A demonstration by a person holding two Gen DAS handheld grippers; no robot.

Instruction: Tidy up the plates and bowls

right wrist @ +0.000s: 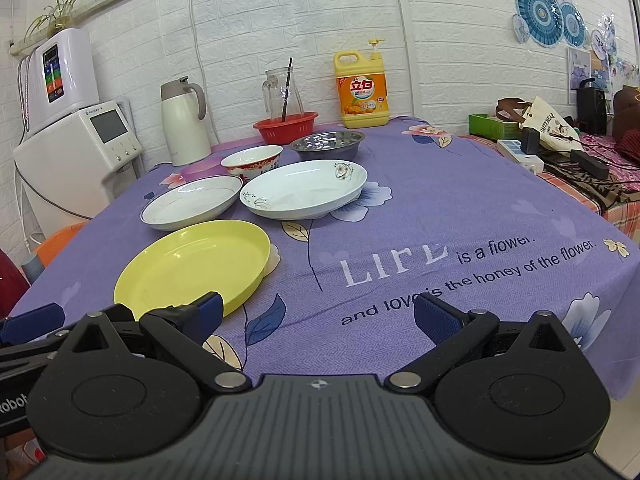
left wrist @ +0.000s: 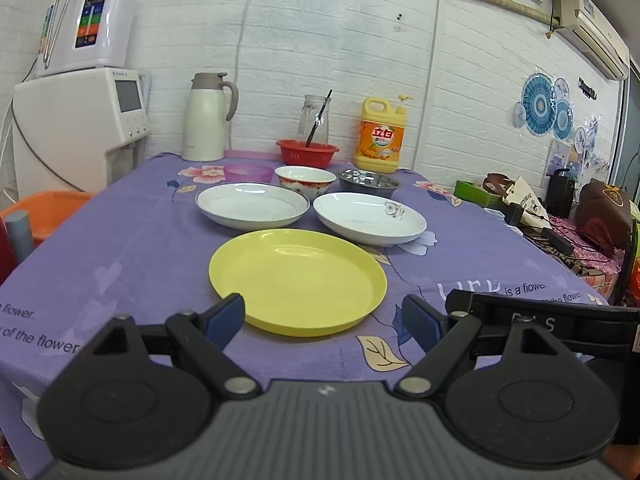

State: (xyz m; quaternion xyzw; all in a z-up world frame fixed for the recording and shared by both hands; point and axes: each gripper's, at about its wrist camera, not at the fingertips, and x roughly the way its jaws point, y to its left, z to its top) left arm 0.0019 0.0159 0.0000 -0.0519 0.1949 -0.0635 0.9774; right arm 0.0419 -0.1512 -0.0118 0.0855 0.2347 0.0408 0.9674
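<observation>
While both tools gape empty, yellow plate point(left wrist: 298, 280) nearest; white plates, bowls, detergent jug point(left wrist: 380, 136) behind.

A lived-in home room used as a kitchen and dining corner.

A counter under a purple floral cloth point(left wrist: 120, 248) carries a yellow plate point(left wrist: 296, 280), white dishes and bowls; at upper centre stand a yellow dish-soap jug point(left wrist: 380, 136), a thermos point(left wrist: 206, 118) and a glass pitcher point(left wrist: 314, 120). A water dispenser point(left wrist: 76, 128) fills the upper left against white brick-pattern wall. An air conditioner point(left wrist: 592, 28) hangs upper right above blue paper fans point(left wrist: 540, 104). At right, what looks like a bed point(right wrist: 600, 172) holds bags and cables.
</observation>
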